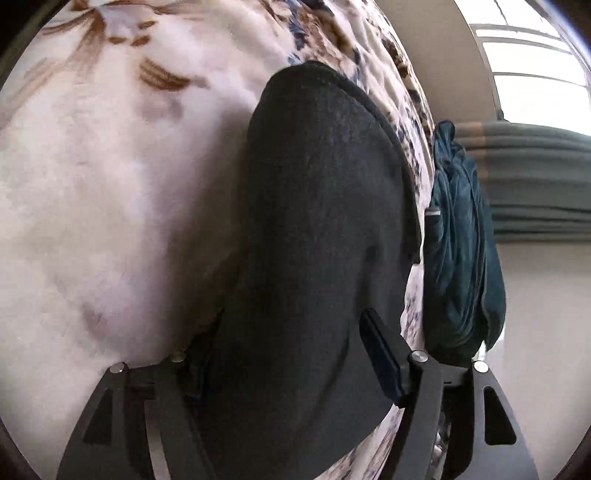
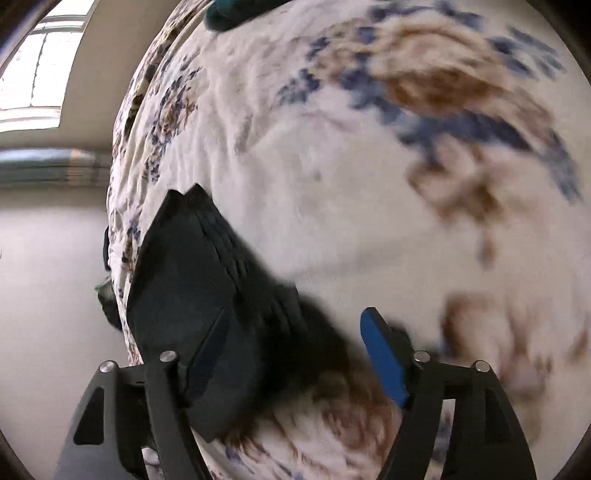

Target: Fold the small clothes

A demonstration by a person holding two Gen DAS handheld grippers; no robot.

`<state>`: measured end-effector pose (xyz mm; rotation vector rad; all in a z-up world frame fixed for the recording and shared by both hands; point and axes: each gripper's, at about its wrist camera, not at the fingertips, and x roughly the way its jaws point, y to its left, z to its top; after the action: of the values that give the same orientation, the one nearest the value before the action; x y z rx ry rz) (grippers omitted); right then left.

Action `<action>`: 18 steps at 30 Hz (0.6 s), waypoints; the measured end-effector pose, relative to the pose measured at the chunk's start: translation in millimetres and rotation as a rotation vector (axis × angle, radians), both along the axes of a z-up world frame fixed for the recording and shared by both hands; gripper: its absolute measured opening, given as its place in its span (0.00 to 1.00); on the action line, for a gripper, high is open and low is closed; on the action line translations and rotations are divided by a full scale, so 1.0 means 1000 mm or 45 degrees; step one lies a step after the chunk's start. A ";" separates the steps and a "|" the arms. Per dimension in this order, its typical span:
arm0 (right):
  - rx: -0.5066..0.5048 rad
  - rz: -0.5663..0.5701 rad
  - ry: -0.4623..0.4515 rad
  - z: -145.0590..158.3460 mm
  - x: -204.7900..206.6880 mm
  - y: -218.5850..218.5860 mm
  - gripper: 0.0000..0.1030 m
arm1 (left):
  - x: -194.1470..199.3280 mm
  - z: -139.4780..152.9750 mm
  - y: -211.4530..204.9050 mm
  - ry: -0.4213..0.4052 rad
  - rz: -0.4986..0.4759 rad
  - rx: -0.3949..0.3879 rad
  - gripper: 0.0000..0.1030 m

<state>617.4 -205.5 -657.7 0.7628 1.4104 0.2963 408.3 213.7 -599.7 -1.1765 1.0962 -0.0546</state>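
Note:
A small black garment [image 1: 317,229] lies folded on a white floral blanket [image 1: 110,206]. My left gripper [image 1: 288,350] is open, its jaws standing on either side of the garment's near end; the blue pad [image 1: 380,354] of the right finger shows. In the right wrist view the same black garment [image 2: 184,288] lies at the blanket's left edge. My right gripper [image 2: 291,350] is open, its left finger over the garment's near part and its blue-padded right finger [image 2: 384,358] over the blanket [image 2: 351,184].
A dark teal garment [image 1: 461,240] is heaped at the blanket's right edge; a bit of it shows at the top of the right wrist view [image 2: 229,14]. Beyond the edge are a pale floor [image 1: 546,314], a wall and a window [image 1: 535,74].

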 end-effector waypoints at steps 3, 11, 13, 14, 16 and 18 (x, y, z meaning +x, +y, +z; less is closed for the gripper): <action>0.076 0.190 -0.051 -0.014 0.052 0.032 0.74 | 0.012 0.001 0.002 -0.013 -0.036 0.011 0.64; 0.282 0.661 0.014 -0.050 0.121 0.113 0.87 | 0.015 -0.005 0.004 -0.065 -0.147 0.025 0.64; 0.360 0.757 0.052 -0.049 0.117 0.128 0.85 | 0.011 -0.007 0.007 -0.094 -0.166 0.018 0.64; 0.371 0.793 0.071 -0.050 0.112 0.136 0.85 | 0.010 -0.008 0.008 -0.108 -0.178 0.015 0.64; 0.342 0.887 0.104 -0.054 0.099 0.158 0.85 | 0.008 -0.008 0.010 -0.125 -0.190 -0.002 0.64; 0.302 0.897 0.091 -0.055 0.093 0.173 0.85 | 0.008 -0.008 0.012 -0.133 -0.185 -0.015 0.64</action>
<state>710.8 -32.3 -713.1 0.4402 1.6988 1.0019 415.8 225.8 -607.4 -1.0908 1.0887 -0.2334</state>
